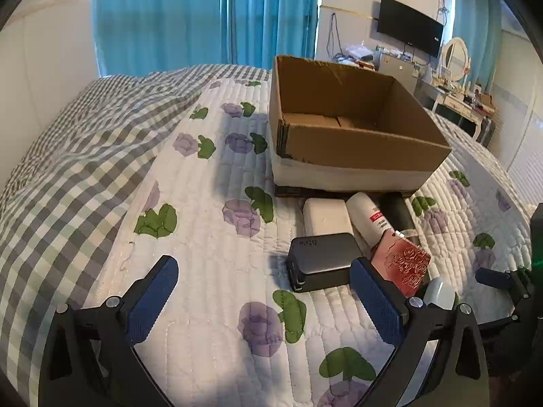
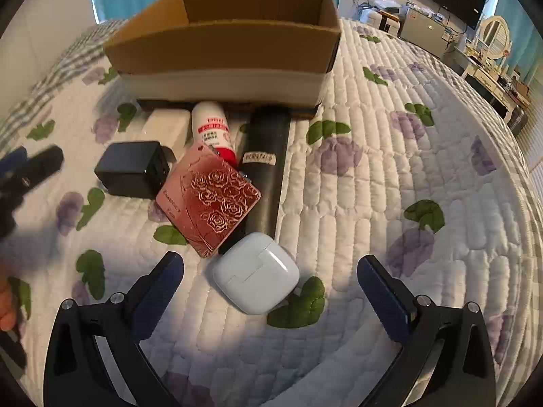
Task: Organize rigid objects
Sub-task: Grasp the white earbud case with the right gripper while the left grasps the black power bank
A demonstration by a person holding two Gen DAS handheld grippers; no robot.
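A pile of small objects lies on the quilt in front of an open cardboard box (image 1: 359,142) (image 2: 224,44). It holds a black charger (image 1: 320,261) (image 2: 134,169), a white block (image 1: 325,217) (image 2: 168,127), a white bottle with a red label (image 1: 368,218) (image 2: 210,129), a black cylinder (image 1: 397,208) (image 2: 268,169), a pink rose-patterned box (image 1: 402,266) (image 2: 210,200) and a white earbud case (image 1: 437,291) (image 2: 256,271). My left gripper (image 1: 264,266) is open over bare quilt, just left of the charger. My right gripper (image 2: 271,263) is wide open with the earbud case between its fingers, untouched.
A floral quilt (image 2: 390,186) covers the bed, with a checked blanket (image 1: 68,156) at the left. The left gripper (image 2: 23,169) shows blurred at the right wrist view's left edge. Behind the bed are blue curtains (image 1: 163,17), a wall TV (image 1: 410,30) and a dresser with a mirror (image 1: 454,57).
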